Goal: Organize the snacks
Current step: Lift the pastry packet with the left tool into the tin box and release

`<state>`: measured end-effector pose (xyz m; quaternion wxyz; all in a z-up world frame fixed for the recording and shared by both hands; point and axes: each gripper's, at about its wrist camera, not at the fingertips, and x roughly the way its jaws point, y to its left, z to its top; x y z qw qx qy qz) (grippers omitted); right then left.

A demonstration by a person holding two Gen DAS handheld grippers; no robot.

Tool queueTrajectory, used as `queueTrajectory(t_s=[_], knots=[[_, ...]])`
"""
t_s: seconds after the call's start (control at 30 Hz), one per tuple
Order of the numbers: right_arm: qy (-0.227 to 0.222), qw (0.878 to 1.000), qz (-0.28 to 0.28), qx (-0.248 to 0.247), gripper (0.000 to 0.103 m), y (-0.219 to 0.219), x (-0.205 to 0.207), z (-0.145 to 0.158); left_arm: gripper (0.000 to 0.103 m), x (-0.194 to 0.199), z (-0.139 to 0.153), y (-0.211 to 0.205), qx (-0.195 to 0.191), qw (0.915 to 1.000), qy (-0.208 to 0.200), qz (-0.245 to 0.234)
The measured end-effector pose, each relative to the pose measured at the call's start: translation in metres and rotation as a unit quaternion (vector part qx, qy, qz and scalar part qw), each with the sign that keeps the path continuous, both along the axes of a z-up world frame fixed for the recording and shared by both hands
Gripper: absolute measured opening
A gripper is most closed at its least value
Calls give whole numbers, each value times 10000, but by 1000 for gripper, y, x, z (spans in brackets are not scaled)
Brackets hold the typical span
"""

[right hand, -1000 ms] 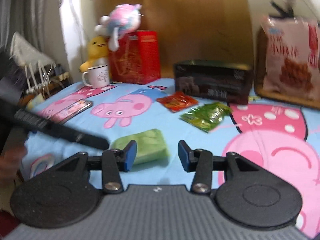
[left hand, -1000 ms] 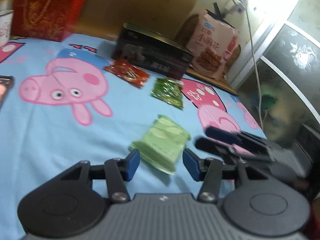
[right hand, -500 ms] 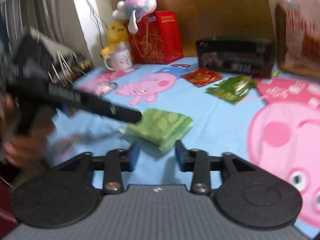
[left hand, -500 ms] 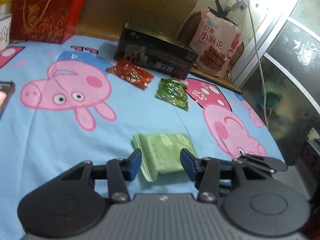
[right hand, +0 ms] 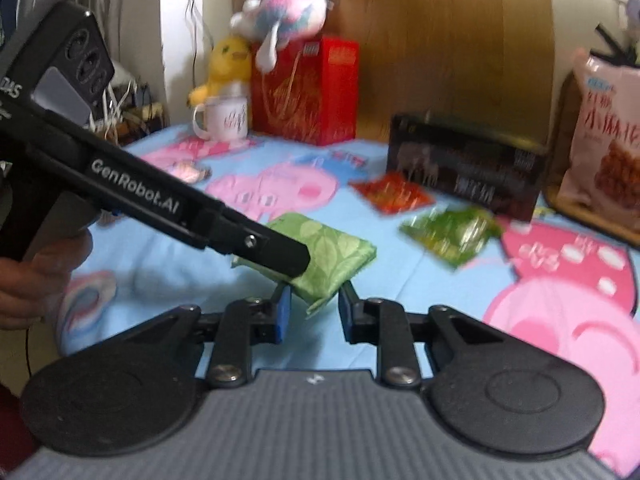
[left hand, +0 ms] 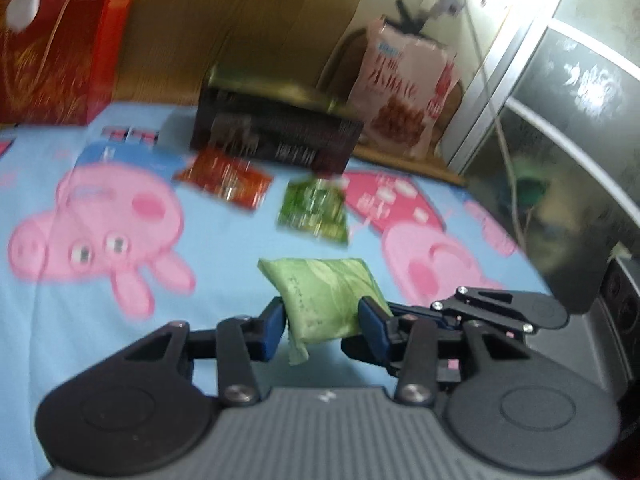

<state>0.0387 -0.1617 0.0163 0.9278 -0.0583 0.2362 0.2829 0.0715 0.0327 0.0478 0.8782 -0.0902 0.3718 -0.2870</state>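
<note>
I am closing both sets of jaws on the pale green packet (left hand: 324, 300), which a moment ago was lying flat on the cartoon-pig sheet (left hand: 100, 280) and is now tilting up at bottom centre of both views. My left gripper (left hand: 320, 326) is pinching its near end, pads pressing either side. My right gripper (right hand: 314, 312) is narrowing around its corner, though I cannot tell whether those pads are touching. So the pick-up looks underway; the red packet (left hand: 224, 178), dark green packet (left hand: 314, 210) and black box (left hand: 276, 132) are waiting mid-frame.
</note>
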Motion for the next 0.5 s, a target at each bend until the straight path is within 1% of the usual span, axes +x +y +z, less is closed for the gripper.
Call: queueTrajectory(t_s=[0.1,0.2,0.23,0.3,0.37,0.43,0.5], knots=[[-419,9990,-102,-68,28,-3,12,20,39,16,30,-12,100,9991,-402,-30],[-824,9961,-297,-52,28,-10,38,43,39,43,61,-30,240,9956,-909,15],[-916,9951,-373,-12,28,-14,51,51,39,53,67,-35,245,9949,-976,45],[-993,9937,-521,74,28,-21,76,61,39,80,80,-47,246,9939,-1066,113],[-1076,9918,-679,67,28,-27,102,67,39,107,86,-60,282,9931,-1125,151],[-1099,9902,-857,6,28,-33,129,67,39,138,86,-73,297,9936,-1067,206],[-1057,9890,-1035,-37,28,-39,153,63,39,163,80,-85,338,9943,-986,242]])
